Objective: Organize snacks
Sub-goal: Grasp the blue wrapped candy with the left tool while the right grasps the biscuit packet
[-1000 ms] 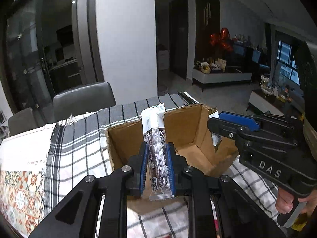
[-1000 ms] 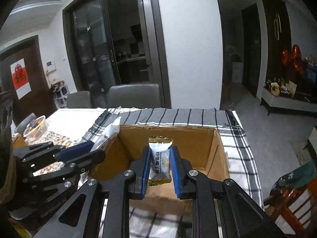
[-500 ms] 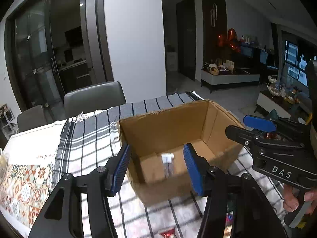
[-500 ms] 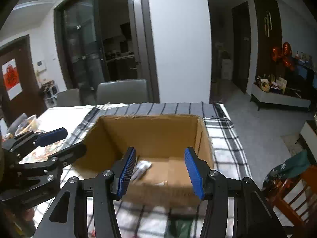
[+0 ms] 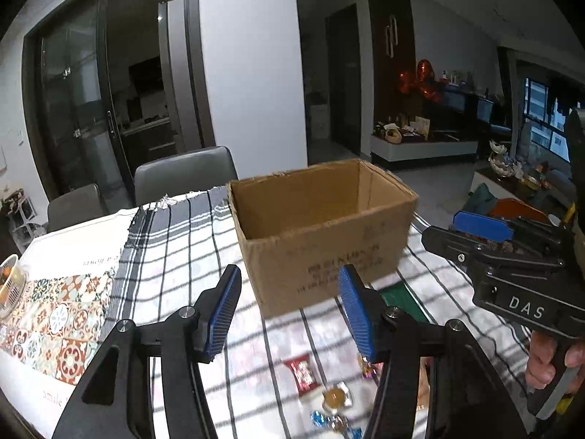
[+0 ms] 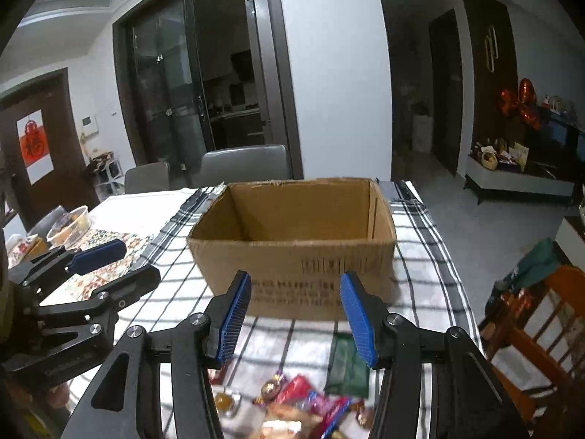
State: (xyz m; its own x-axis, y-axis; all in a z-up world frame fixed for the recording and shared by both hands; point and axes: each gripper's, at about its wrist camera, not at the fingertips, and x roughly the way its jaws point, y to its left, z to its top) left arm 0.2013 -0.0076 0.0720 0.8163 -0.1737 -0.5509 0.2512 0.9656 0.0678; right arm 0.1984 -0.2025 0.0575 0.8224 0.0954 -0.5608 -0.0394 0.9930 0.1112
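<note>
An open cardboard box (image 5: 321, 234) stands on the checked tablecloth (image 5: 172, 256); its inside is hidden from this low angle. My left gripper (image 5: 289, 281) hangs open in front of the box with nothing between its blue pads. My right gripper (image 6: 294, 285) is open too, equally short of the box (image 6: 292, 256), and holds nothing. Each gripper shows in the other's view: the right gripper (image 5: 449, 232) and the left gripper (image 6: 140, 261). Loose snacks lie below the fingers: a red candy (image 5: 301, 371), a gold candy (image 5: 334, 398), a green packet (image 6: 345, 366) and a pile of wrappers (image 6: 299, 406).
Two grey chairs (image 6: 245, 162) stand behind the table. A patterned mat (image 5: 47, 322) and a plastic bowl of food (image 6: 71, 225) lie to the left. The table's right edge drops off beside a wooden chair (image 6: 530, 329).
Both grippers opened and let go of the snack bar and the gold candy over the box, then drew back from it. The loose snacks on the cloth came into view.
</note>
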